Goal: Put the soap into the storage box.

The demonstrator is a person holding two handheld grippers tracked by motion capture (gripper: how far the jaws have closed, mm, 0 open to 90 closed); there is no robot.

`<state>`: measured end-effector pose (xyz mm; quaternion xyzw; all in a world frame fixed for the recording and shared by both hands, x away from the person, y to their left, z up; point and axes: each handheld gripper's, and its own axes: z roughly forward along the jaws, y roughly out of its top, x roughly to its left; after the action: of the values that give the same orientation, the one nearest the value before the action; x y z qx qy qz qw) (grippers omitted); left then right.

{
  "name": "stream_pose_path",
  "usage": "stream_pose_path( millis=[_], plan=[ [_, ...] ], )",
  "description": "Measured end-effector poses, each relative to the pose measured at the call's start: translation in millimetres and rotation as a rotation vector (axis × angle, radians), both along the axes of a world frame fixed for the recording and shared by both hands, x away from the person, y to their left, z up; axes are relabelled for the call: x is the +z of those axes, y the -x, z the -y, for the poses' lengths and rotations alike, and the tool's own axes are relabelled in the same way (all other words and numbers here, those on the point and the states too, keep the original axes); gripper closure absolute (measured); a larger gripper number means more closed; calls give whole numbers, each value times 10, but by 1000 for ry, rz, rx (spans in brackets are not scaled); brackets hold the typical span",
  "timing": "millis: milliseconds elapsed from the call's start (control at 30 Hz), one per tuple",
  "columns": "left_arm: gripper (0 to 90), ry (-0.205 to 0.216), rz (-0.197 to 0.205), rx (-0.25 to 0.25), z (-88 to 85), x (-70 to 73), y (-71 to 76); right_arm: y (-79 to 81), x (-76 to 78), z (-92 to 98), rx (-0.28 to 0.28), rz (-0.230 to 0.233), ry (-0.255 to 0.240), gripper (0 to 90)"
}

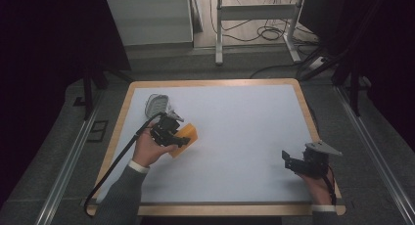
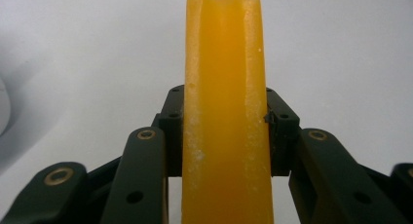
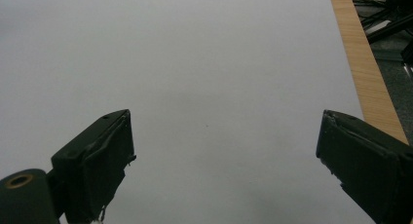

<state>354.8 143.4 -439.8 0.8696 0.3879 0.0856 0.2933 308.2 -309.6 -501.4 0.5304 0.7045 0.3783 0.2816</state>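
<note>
Both jaws of the left gripper (image 2: 225, 119) are clamping the orange sponge (image 2: 225, 107); the person should be keeping it level while the right gripper (image 3: 225, 151) is waiting open.

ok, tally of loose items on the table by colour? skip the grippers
Orange: 1, the sponge-like block, clamped in the left gripper
White/grey: 1, the ribbed object near the table's far left corner, too small to identify
Total: 2
</note>
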Motion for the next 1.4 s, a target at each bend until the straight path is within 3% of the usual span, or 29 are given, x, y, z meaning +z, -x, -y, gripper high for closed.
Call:
stream_pose_path(
  millis=[767, 1400],
  plan=[
    [612, -4, 6, 40, -161, 93, -116, 2, 0, 10, -4, 1, 2, 68],
    [613, 0, 8, 84, -287, 179, -293, 5, 5, 34, -13, 0, -1, 68]
  ],
)
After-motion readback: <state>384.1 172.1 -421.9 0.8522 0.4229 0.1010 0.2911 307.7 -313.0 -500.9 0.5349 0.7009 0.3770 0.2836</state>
